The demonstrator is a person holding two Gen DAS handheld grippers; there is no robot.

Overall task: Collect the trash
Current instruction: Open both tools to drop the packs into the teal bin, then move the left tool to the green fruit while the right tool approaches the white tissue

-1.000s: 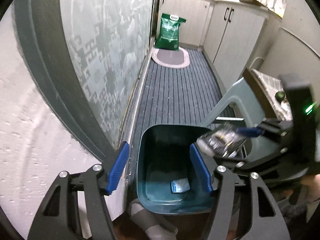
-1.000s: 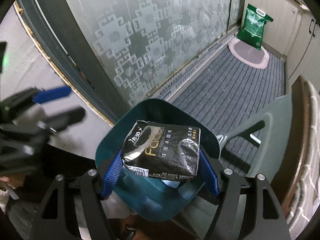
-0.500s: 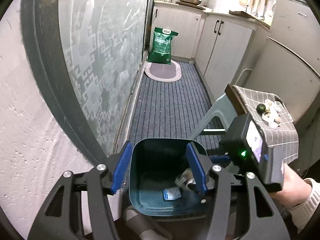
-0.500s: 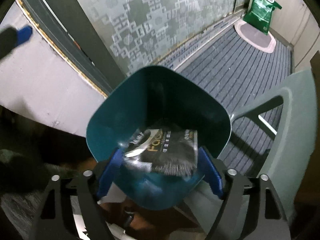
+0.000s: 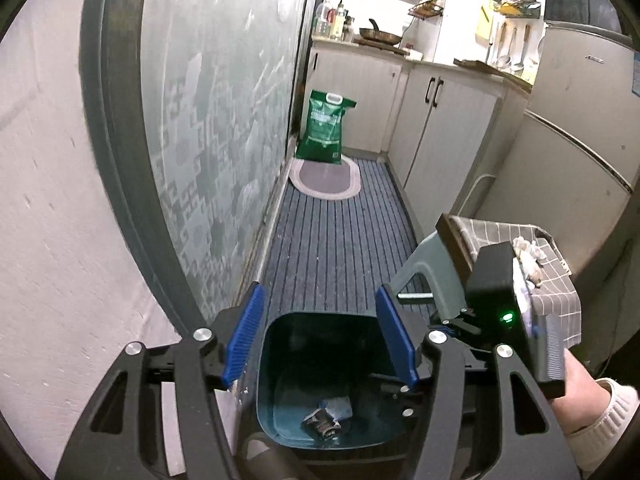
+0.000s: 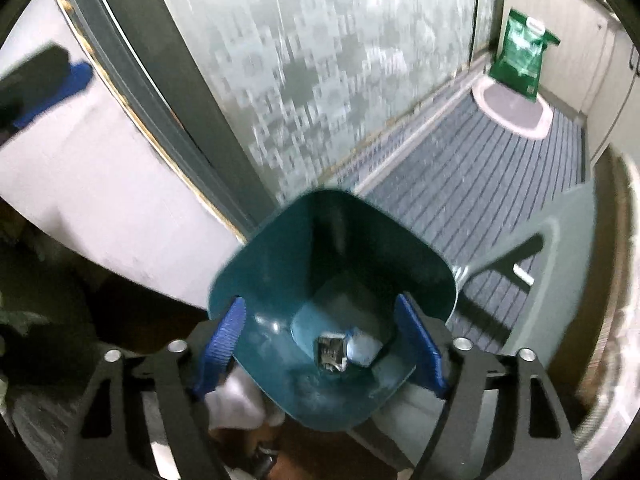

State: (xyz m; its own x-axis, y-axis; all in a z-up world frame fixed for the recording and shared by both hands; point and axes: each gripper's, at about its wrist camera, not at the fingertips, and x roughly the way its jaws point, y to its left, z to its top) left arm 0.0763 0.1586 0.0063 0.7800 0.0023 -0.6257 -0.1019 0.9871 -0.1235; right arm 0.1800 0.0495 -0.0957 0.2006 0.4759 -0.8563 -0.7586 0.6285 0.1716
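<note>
A teal trash bin [image 5: 280, 360] stands on the floor below both grippers; it also shows in the right wrist view [image 6: 280, 264]. A crumpled black coffee packet [image 5: 322, 426] lies on its bottom beside a pale blue wrapper [image 5: 338, 406]; both show in the right wrist view, the packet [image 6: 330, 352] and the wrapper [image 6: 362, 350]. My left gripper [image 5: 318, 338] is open and empty above the bin. My right gripper [image 6: 320, 348] is open and empty over the bin mouth; its body [image 5: 504, 312] shows at the right in the left wrist view.
A grey plastic stool [image 5: 430, 256] stands right of the bin. A table with a checked cloth [image 5: 560, 296] holds more scraps [image 5: 528, 252]. A frosted glass door [image 5: 224, 120] runs along the left. A green bag [image 5: 326, 128] and an oval mat [image 5: 326, 178] lie far down the striped carpet.
My right gripper opened and the black coffee packet dropped to the bottom of the bin. My left gripper rose and tilted up.
</note>
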